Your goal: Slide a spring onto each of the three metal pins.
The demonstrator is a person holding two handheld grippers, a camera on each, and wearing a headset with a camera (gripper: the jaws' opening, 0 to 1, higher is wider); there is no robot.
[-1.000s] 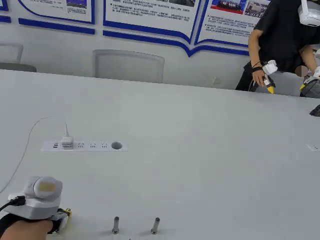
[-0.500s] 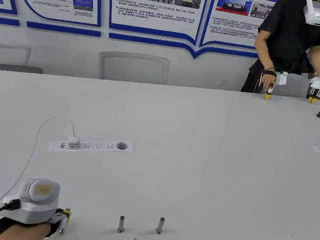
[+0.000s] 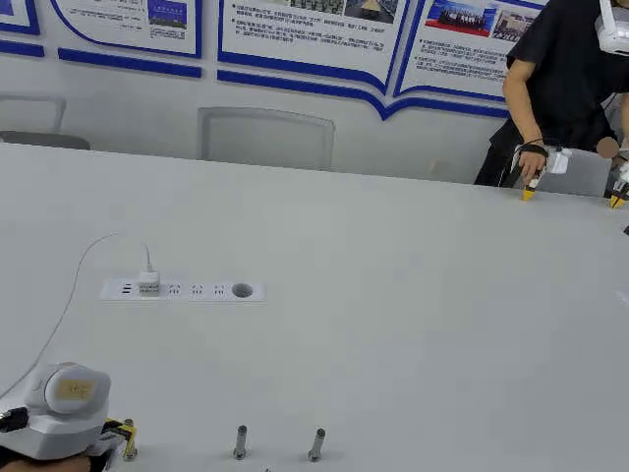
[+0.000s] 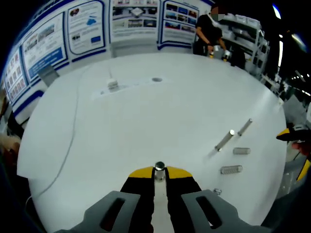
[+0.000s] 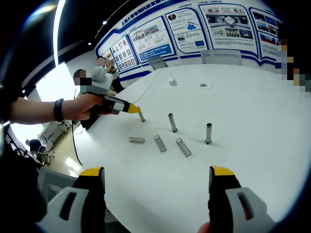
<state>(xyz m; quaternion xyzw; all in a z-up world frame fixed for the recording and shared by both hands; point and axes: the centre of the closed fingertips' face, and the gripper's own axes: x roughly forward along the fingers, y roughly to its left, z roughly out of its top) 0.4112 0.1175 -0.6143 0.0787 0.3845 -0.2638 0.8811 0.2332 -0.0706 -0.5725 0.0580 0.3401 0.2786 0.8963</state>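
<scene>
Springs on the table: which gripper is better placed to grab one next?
Right. The right gripper is open and faces the springs; the left gripper is shut on a pin.

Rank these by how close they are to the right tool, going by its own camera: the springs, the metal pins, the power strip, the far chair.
1. springs, lying just ahead of the right tool.
2. metal pins, standing behind them, one gripped by the left tool.
3. power strip, mid-table.
4. chair, beyond the far edge.
</scene>
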